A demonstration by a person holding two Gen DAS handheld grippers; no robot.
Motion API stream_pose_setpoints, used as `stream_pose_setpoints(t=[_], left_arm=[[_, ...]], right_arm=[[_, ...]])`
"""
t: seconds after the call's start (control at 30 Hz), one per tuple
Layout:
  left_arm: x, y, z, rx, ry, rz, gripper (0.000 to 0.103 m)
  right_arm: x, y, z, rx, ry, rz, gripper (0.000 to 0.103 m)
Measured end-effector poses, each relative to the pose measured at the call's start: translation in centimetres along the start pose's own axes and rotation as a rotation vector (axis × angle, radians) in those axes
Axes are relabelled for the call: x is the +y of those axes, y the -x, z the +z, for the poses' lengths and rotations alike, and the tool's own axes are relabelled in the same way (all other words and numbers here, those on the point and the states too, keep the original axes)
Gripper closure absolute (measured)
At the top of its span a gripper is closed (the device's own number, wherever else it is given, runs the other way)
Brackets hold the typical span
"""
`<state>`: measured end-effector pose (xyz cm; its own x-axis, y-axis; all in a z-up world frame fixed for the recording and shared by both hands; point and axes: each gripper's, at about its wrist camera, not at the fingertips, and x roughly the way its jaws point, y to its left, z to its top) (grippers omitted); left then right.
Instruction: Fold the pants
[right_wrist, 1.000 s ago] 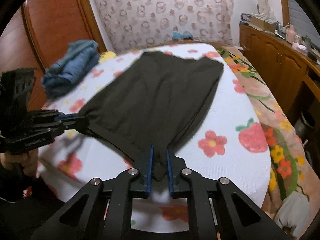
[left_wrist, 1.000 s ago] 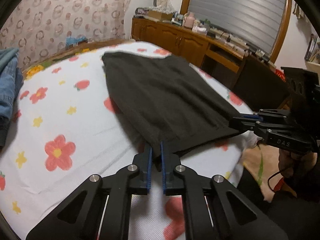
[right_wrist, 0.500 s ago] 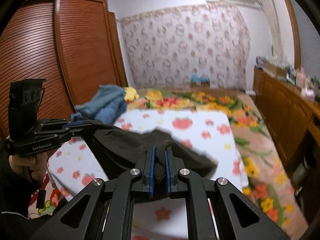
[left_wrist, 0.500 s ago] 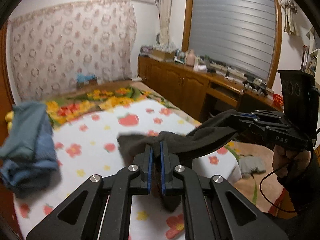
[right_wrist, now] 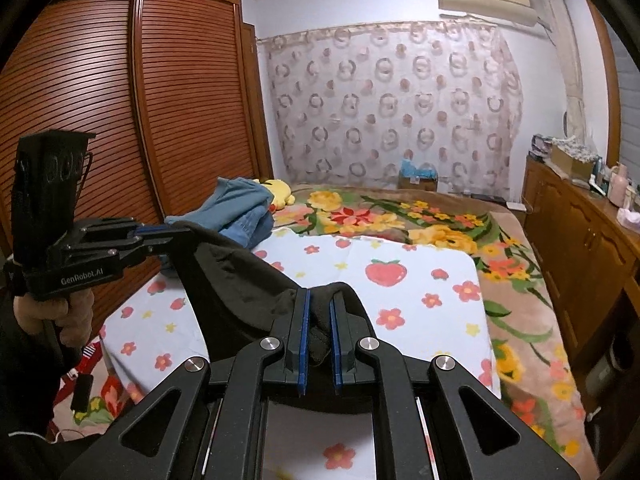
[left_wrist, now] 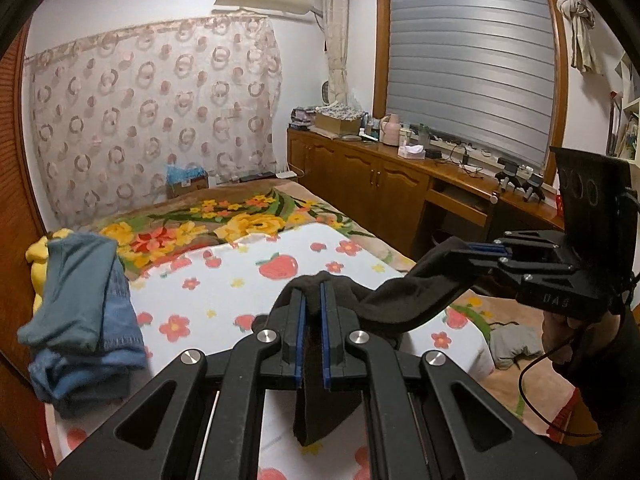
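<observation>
The dark pants hang in the air between my two grippers, above the white flowered sheet. My left gripper is shut on one end of the pants, with cloth hanging down between its fingers. My right gripper is shut on the other end of the pants. In the left wrist view the right gripper shows at the right, holding the cloth. In the right wrist view the left gripper shows at the left, holding the cloth. The lower part of the pants is hidden.
A pile of blue clothes lies at the bed's left side, by a yellow plush. A wooden wardrobe stands left of the bed. A wooden cabinet with clutter runs along the right. A flowered blanket covers the far bed.
Both grippers have lifted the pants off the sheet, where they lay flat one second ago. The pants now hang bunched between the grippers, clear of the bed.
</observation>
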<state>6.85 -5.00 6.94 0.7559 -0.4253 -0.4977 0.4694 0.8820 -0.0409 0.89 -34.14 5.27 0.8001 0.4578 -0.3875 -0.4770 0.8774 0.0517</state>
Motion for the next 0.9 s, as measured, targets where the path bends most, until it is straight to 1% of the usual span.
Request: stream_pose_setpoints(t=[0.1,0.2,0.27,0.33,0.4,0.43,0.47,0.53,0.63,0.7,0.8,0.9], left_arm=[[0.5,-0.4,0.5,-0.006,-0.012,0.020,0.096],[1.8,-1.6,-0.5,0.027,-0.009,0.051,0.096],[2.8,-2.6,-1.4,0.060,0.009,0.062,0.096],[4.4,-3.9,-2.9,0.100,0.027,0.090,0.096],[5.5,-4.8,-4.0,0.124,0.048,0.090,0.096],[5.8,-5.0,-4.4,0.130,0.053,0.090,0.096],[5.7,-5.2,-4.6,0.134,0.053,0.094,0.096],[6.4,-5.6,-5.7,0.149,0.058,0.110,0.096],[7.1,-6.0,-7.5,0.182,0.068,0.121,0.096],[7.4,-6.0,-8.7,0.196,0.077,0.118,0.096],[7.9,-6.4,-10.3,0.220,0.104,0.109,0.096],[8.3,-7.1,-11.4,0.243,0.127,0.097,0.096]], right_arm=[[-0.1,-0.9,0.5,0.010,-0.004,0.009,0.094],[0.4,-2.1,-0.2,0.038,-0.019,0.048,0.094],[1.0,-3.4,-1.0,0.074,-0.021,0.077,0.094],[1.8,-5.0,-2.1,0.119,-0.025,0.107,0.094],[2.6,-6.9,-3.2,0.168,-0.034,0.131,0.094],[3.0,-7.8,-3.7,0.187,-0.035,0.144,0.092],[3.3,-8.3,-4.0,0.199,-0.034,0.156,0.087],[3.8,-9.2,-4.4,0.223,-0.028,0.162,0.084],[3.5,-9.2,-4.1,0.225,-0.026,0.182,0.079],[3.0,-8.6,-3.6,0.210,-0.018,0.184,0.073],[1.8,-8.3,-2.9,0.178,0.004,0.133,0.066],[0.3,-10.3,-1.5,0.179,0.023,0.097,0.062]])
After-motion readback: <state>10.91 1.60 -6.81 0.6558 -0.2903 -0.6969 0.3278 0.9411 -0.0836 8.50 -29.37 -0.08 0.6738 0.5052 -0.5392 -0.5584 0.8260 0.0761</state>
